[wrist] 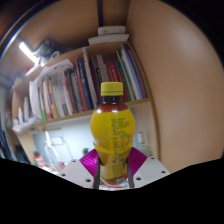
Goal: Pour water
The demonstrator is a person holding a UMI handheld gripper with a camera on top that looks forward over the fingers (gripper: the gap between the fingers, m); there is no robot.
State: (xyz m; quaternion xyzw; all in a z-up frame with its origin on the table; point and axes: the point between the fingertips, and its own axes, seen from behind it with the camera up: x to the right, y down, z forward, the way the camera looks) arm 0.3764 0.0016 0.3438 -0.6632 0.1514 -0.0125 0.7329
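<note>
Bookshelves and pale wall fill the room behind, seen at a tilt, but nearest of all are the gripper (113,176) fingers at six o'clock, their magenta pads (90,160) pressed against both flanks of a yellow bottle (112,137). The jaws stand only as wide as the bottle's body and have it clamped low down, near its base.

The bottle stands upright between the fingers, long axis running from six o'clock up to twelve, its yellow screw cap (111,89) on top and pointing upward. Its body is clear, smooth plastic, round in section, filled with yellow liquid and wrapped in a yellow label with small print too fine to read.

Open air lies around the bottle at three and nine o'clock, nothing touching it but the pads.

Farther off, from nine to one o'clock, a wooden bookshelf (60,115) leans across the scene, its boards packed with upright books (75,85) in mixed colours and a flat stack on top. A lower shelf holds small items I cannot make out. At three o'clock a plain, pale wall panel (178,80) rises smooth and bare.
</note>
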